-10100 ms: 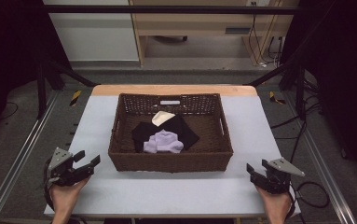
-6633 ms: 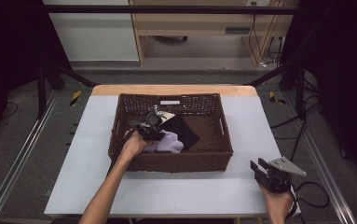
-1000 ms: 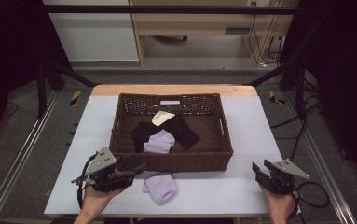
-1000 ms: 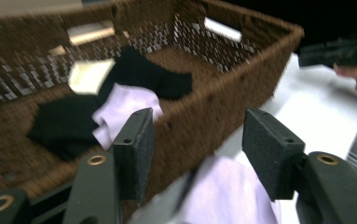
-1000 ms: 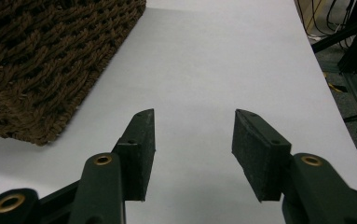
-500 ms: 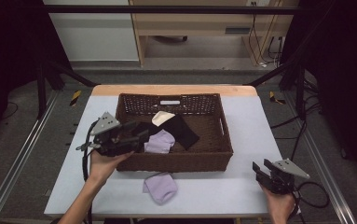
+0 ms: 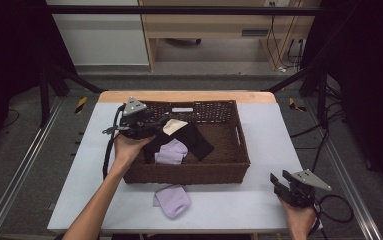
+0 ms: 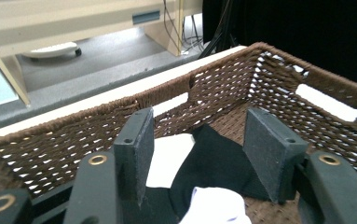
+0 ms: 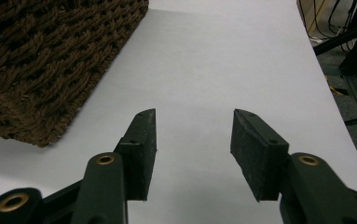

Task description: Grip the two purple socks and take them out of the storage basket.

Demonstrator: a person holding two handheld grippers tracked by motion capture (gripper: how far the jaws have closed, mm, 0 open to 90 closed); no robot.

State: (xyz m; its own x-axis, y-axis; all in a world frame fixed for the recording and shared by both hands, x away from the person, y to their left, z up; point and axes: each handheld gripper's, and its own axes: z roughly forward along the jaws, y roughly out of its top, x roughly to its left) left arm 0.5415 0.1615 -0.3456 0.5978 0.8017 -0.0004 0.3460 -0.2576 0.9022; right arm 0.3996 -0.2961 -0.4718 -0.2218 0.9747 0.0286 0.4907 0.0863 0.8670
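Observation:
A brown wicker basket (image 7: pixel 229 167) stands mid-table. Inside lie a black cloth (image 7: pixel 199 142), a lavender sock (image 7: pixel 171 152) and a cream piece (image 7: pixel 175 126). A second lavender sock (image 7: pixel 173 200) lies flat on the white table in front of the basket. My left gripper (image 7: pixel 158 126) hovers over the basket's left part, open, with nothing between its jaws. In the left gripper view this gripper (image 8: pixel 199 140) looks down on the black cloth (image 8: pixel 213 163), the cream piece (image 8: pixel 169 156) and a pale sock (image 8: pixel 213 210). Over the table's front right my right gripper (image 7: pixel 278 179) is open and holds nothing.
In the right gripper view the gripper (image 9: pixel 192 121) hangs above bare white table (image 9: pixel 223 56), with the basket's corner (image 9: pixel 50 60) to its left. The basket's far wall (image 8: pixel 223 88) rises ahead of the left jaws. Cables and a metal frame border the table.
A lavender sock went from the basket to the table in front of it. My left gripper has since moved from there up over the basket's left part. The right gripper has stayed put.

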